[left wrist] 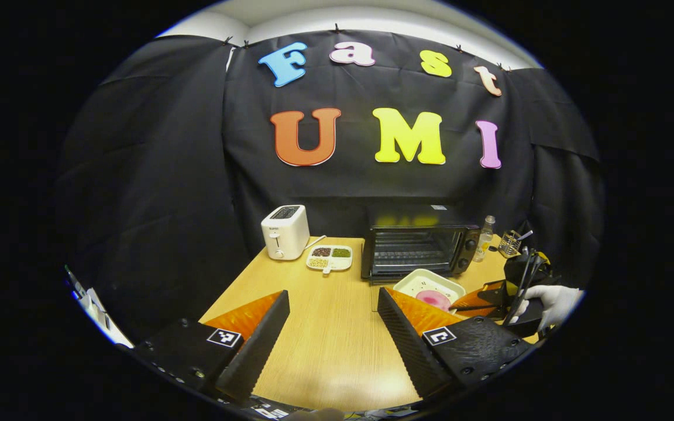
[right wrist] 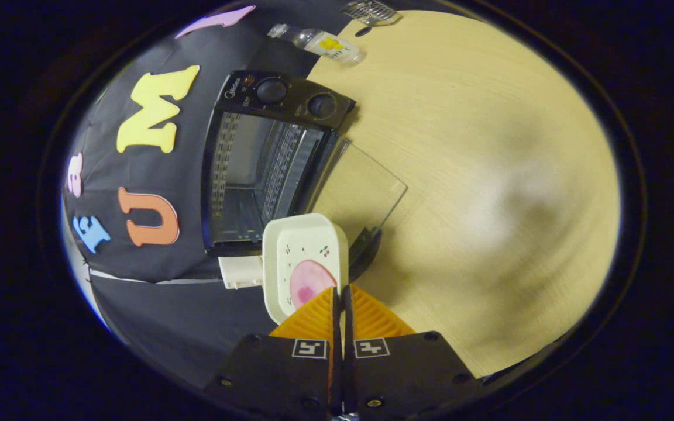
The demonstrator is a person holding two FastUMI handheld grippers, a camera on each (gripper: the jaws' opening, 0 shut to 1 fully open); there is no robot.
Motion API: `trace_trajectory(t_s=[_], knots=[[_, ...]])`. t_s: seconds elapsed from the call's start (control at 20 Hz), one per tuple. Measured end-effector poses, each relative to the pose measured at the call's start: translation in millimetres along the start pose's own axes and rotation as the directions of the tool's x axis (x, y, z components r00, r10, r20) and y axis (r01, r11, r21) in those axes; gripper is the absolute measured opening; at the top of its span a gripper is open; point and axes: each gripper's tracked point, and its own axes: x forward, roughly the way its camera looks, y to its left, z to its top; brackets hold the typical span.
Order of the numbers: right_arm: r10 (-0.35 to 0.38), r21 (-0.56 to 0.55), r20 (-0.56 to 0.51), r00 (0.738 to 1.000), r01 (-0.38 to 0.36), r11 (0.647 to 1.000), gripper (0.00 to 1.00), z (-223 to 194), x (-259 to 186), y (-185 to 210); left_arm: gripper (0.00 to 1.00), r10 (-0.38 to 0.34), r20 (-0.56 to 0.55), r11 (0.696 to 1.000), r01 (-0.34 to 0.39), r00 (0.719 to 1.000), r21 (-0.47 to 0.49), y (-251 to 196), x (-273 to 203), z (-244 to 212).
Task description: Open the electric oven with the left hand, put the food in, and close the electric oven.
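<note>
I am working over a pale wooden table inside a booth hung with black cloth. Nearest me in the left gripper view, my left gripper hangs above bare tabletop with its fingers spread wide and nothing between them. In the right gripper view, my right gripper has its fingers pinched together on the rim of a white dish, which carries a round pink piece of food; the left gripper view shows that same dish lifted just in front of the oven, with a gloved hand holding the right gripper. Beyond the dish sits the black oven, its glass door dropped flat and the wire rack inside bare. Farther back on the table I see a divided white tray holding dark, green and tan portions, a white toaster beside it, and a small bottle and a wire basket right of the oven.
</note>
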Motion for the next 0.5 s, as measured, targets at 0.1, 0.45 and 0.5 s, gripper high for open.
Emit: trace_trajectory(t_s=[0.1, 0.45, 0.5], knots=[[0.011, 0.012, 0.005, 1.0, -0.011, 1.0, 0.04, 11, 14, 11, 0.97, 0.026, -0.008, 1.0, -0.026, 1.0, -0.009, 7, -1, -2], [0.053, -0.03, 0.094, 0.994, -0.05, 0.998, 0.04, 67, 65, 54, 0.97, 0.141, -0.044, 0.988, -0.143, 0.989, -0.051, 28, -5, -11], [0.062, -0.043, 0.107, 0.992, -0.057, 0.997, 0.04, 74, 71, 61, 0.97, 0.154, -0.052, 0.986, -0.157, 0.987, -0.058, 30, -5, -13]])
